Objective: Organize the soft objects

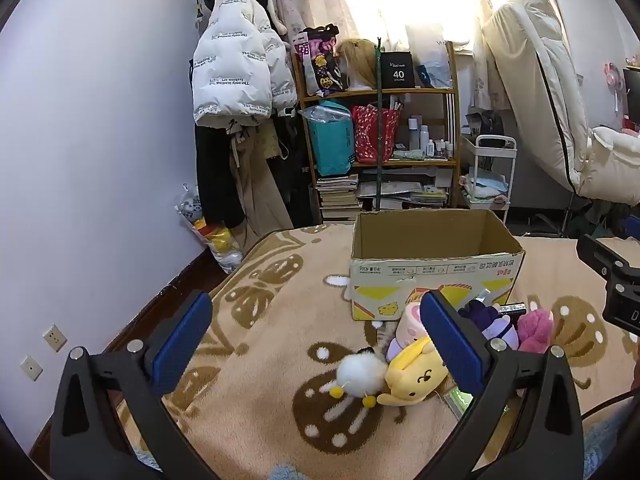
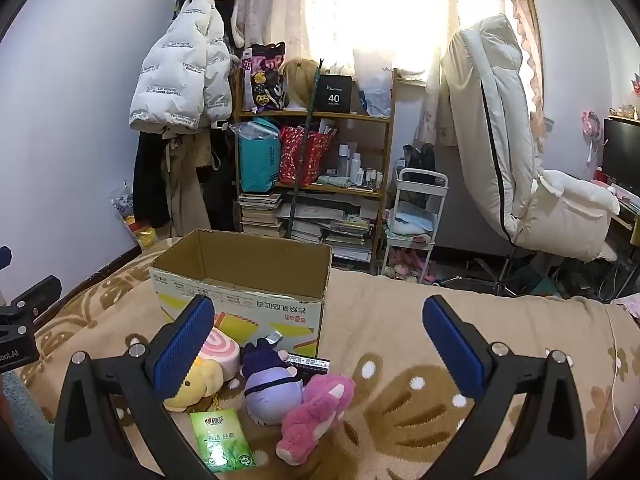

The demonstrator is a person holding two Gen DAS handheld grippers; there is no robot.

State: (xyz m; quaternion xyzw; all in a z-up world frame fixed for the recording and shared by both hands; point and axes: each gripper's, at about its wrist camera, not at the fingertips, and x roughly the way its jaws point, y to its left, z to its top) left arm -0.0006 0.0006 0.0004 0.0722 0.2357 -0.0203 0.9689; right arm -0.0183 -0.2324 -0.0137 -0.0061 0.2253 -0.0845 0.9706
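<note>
an open brown cardboard box with yellow and red print on its side (image 1: 436,276) (image 2: 244,280) stands upright on a bed covered by a tan fleece blanket with brown cartoon patterns (image 1: 280,360) (image 2: 400,360), and no toy shows inside the part of it that can be seen. just in front of the box lies a cluster of soft toys, all on the blanket. a round white fluffy toy with small yellow pompoms (image 1: 360,374) sits at the left end, touching a yellow plush dog-like toy with a sleepy face (image 1: 416,376) (image 2: 200,384). behind the yellow one is a pink-and-white swirl roll cushion (image 1: 412,320) (image 2: 222,354), close to the box wall. to its right is a purple round plush with a dark cap (image 1: 496,320) (image 2: 272,384), and pressed against that is a shaggy pink plush animal (image 1: 534,330) (image 2: 312,412). a green printed packet (image 2: 222,436) lies flat beside the yellow toy, and a small dark printed carton (image 2: 310,364) lies behind the purple one. the left gripper (image 1: 316,340) hangs above the blanket with its jaws spread wide and nothing between the blue pads. the right gripper (image 2: 316,344) is likewise wide open and holds nothing, hovering over the purple and pink toys. a wooden shelf crowded with bags and books (image 1: 380,132) (image 2: 316,160) stands beyond the bed.
</note>
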